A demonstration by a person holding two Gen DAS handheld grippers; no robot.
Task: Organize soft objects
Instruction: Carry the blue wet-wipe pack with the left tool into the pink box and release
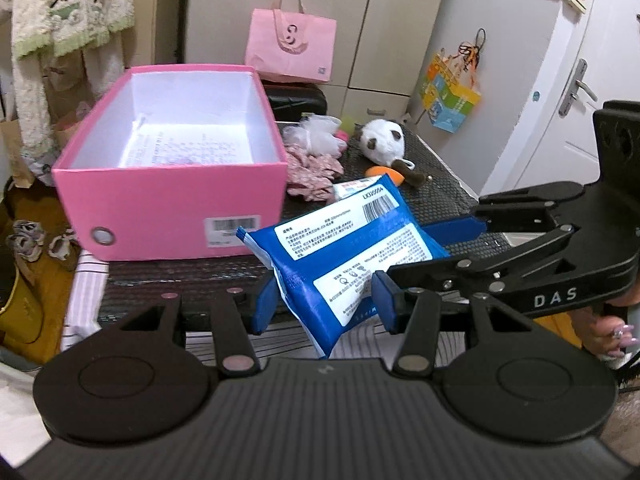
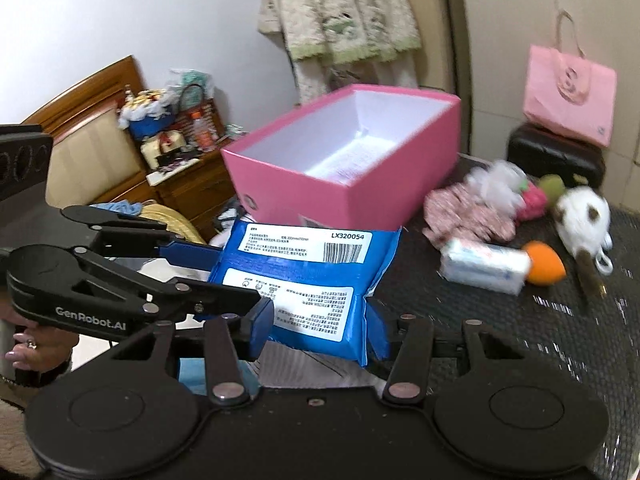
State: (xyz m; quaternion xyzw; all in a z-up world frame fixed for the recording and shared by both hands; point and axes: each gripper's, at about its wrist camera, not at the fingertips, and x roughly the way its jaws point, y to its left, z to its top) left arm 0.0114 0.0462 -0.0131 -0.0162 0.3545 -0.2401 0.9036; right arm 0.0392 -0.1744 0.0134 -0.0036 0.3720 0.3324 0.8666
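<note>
I have both grippers angled downward over the tabletop (image 1: 440, 168), sharing one blue wipes packet (image 1: 340, 252). My left gripper (image 1: 324, 304) is clamped on the packet's lower end, its blue pads pressing either side. My right gripper (image 2: 320, 328) grips the same packet from the other side, and its jaws have just been widening with the packet between them. The packet hangs clear of the tabletop, just short of the open pink box (image 1: 172, 184) ahead. Beyond the grippers to the right lie a panda plush (image 1: 382, 140), a floral cloth (image 1: 308, 176) and an orange sponge (image 2: 546, 266). The right wrist view is blurred there, so what looks like a small white pack (image 2: 484, 266) I cannot identify surely. A hand (image 1: 616, 336) shows only at the frame edge.
</note>
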